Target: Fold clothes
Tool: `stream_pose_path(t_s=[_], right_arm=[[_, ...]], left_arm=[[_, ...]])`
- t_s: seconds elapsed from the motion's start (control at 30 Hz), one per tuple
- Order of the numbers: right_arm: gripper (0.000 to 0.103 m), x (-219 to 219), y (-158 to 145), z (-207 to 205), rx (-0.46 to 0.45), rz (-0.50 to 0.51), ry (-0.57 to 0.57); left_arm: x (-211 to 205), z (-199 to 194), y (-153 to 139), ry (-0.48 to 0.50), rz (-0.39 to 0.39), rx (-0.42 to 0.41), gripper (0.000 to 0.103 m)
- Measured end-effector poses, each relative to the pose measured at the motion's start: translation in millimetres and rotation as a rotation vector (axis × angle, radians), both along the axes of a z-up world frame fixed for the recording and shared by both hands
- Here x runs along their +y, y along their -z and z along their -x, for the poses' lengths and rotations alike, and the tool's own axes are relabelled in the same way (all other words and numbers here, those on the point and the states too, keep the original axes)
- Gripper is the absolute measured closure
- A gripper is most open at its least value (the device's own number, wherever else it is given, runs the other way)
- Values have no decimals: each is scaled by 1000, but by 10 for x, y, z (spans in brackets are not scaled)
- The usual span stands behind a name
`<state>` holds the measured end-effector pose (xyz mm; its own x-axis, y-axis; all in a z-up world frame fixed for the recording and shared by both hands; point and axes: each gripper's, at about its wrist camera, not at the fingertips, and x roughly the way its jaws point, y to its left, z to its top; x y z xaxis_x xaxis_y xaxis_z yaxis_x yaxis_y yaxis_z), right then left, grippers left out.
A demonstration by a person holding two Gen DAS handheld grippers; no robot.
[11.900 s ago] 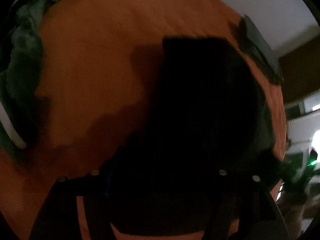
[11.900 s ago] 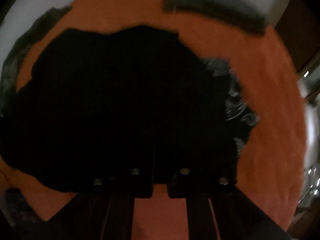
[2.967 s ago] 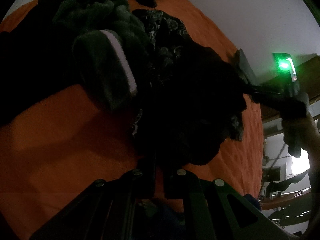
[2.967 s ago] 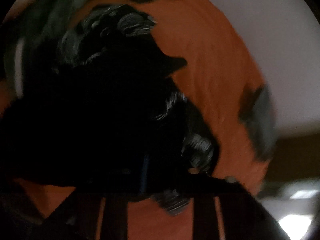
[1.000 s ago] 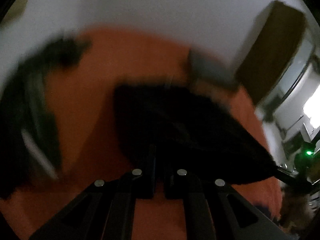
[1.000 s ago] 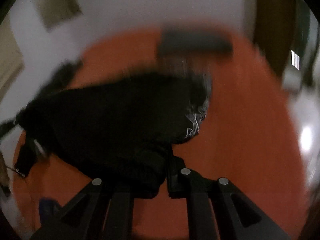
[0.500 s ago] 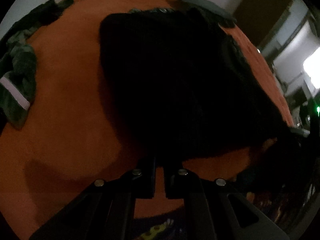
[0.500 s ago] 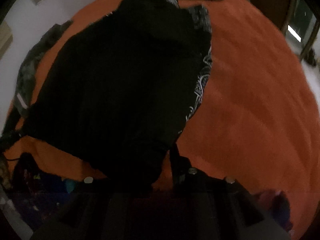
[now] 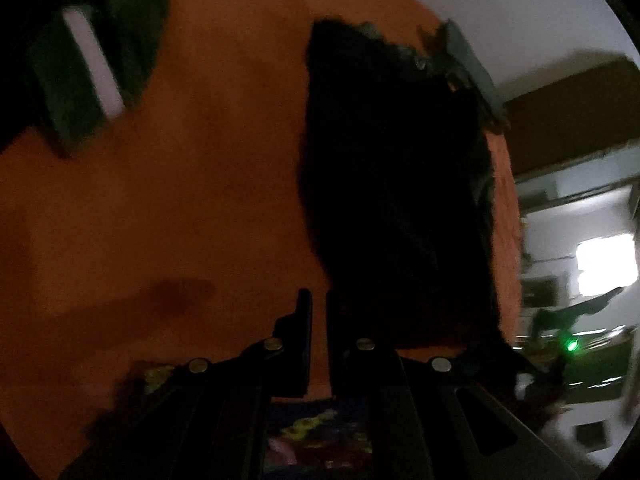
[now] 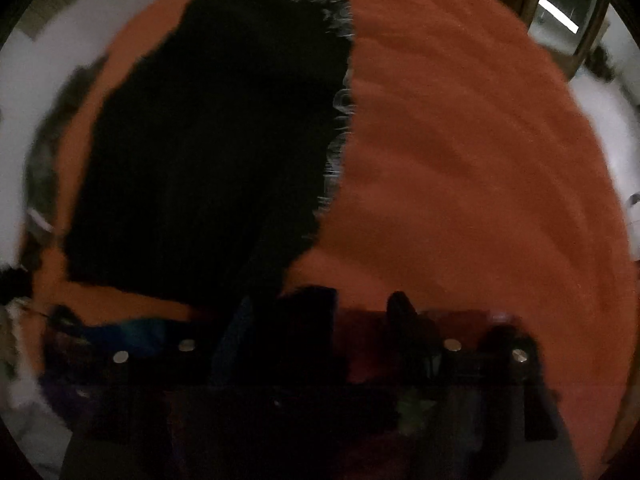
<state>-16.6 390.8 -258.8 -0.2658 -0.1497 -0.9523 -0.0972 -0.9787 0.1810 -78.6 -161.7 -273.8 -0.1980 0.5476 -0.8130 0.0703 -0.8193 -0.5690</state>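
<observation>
Both our grippers hover near the black garment (image 10: 224, 140) on the orange bed (image 10: 460, 160): left gripper (image 9: 319, 320) jaws nearly closed, right gripper (image 10: 362, 308) jaws spread.

Left gripper (image 9: 319, 320) has two flat matte-black plastic fingers (image 9: 302, 344) on angular black arms, each arm studded with two round silver screws (image 9: 273, 344). Right gripper (image 10: 362, 320) shows similar black fingers and silver screws (image 10: 452, 345), blurred in dim light.
</observation>
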Motion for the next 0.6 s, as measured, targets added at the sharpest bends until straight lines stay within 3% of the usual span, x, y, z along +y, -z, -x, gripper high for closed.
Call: stream_pose_path(t_s=[0.07, 0.17, 0.27, 0.37, 0.43, 0.5, 0.6], right_arm=[[34, 27, -59, -19, 22, 19, 20], [34, -46, -167, -73, 53, 30, 13], [34, -385, -285, 69, 123, -69, -112], [34, -1003, -611, 116, 346, -285, -272], [34, -1528, -710, 114, 466, -350, -424], [34, -2132, -659, 24, 578, -470, -606], [34, -2994, -406, -256, 733, -692, -912]], left_arm=[[124, -56, 89, -8, -37, -50, 96], [348, -89, 122, 19, -55, -39, 96], [509, -127, 109, 38, -52, -43, 96], [428, -89, 44, -16, -74, -48, 96], [398, -17, -50, -59, -7, -30, 96], [279, -11, -181, -90, 56, 8, 96], [30, -25, -295, -145, 66, 32, 96]])
